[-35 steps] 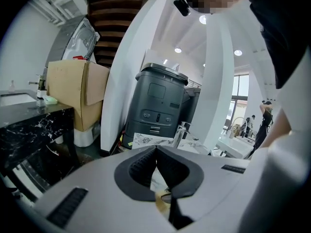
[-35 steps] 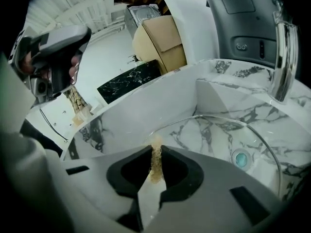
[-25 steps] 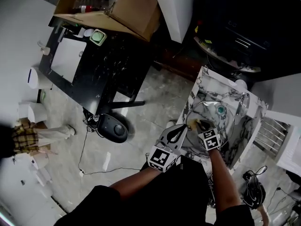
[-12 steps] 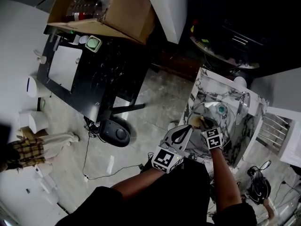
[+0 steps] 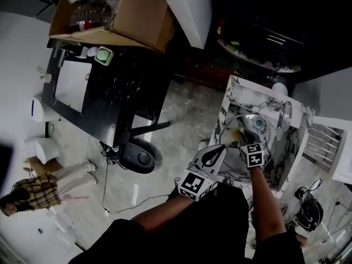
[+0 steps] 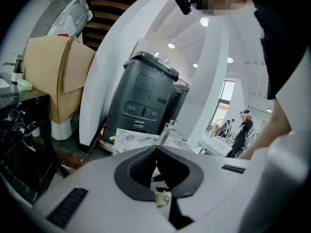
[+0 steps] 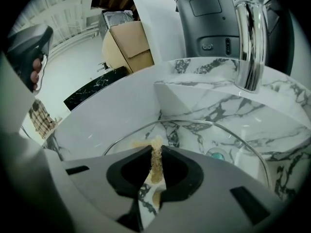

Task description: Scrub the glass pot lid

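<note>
Going left to right in the head view: one black tabletop (image 5: 110, 87) on the far left with one open cardboard box (image 5: 118, 15) at its far end, then bare floor, then the marble sink (image 5: 235, 95) on the right.

Two grippers here. The left gripper (image 6: 156, 148) sits just left of the sink's near edge, fingers pressed together at the tips, and I can't see anything gripped between them. Its own view looks past the sink to one grey bin-like unit (image 6: 146, 96).

The right gripper (image 7: 155, 152) is down inside the basin, fingers clamped on one yellowish fibrous scrubber (image 7: 155, 165), which sticks up between them and touches the glass.

The one glass pot lid (image 7: 204, 139) lies in the sink bowl, its metal rim curving round just beyond the right gripper. There's a teal round bit under or on it, can't tell which. One chrome faucet (image 7: 250, 42) stands at the far right of the basin.
</note>
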### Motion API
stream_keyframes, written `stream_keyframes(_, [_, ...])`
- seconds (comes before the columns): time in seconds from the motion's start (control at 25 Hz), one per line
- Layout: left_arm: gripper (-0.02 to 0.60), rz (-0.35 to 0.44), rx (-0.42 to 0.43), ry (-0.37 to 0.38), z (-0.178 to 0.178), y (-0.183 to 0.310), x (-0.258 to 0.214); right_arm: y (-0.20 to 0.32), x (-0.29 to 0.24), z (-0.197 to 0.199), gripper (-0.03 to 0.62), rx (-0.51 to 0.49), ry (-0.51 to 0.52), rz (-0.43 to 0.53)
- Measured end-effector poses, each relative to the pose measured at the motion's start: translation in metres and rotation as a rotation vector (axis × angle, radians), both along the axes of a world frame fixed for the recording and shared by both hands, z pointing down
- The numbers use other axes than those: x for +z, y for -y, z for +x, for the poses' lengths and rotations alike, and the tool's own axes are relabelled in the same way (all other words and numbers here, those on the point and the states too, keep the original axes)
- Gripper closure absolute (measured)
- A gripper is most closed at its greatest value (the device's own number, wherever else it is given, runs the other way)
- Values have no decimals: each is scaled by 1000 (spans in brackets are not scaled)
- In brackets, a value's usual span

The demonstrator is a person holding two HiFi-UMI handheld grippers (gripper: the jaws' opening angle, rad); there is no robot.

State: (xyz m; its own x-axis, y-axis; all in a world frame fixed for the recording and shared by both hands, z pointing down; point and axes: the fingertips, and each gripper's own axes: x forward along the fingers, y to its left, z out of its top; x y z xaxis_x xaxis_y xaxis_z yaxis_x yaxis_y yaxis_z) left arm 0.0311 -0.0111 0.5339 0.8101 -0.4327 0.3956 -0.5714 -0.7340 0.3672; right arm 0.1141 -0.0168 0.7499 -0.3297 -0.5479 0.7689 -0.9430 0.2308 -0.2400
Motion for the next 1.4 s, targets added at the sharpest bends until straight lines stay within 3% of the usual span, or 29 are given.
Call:
stream_keyframes(0.28, [565,-33,32,18,3,-9,7,2,-1,18,530,18,-133,36])
stream_keyframes(1.4, [565,-33,32,35,12,-34,8,-12,-4,69,530,146,-203,83])
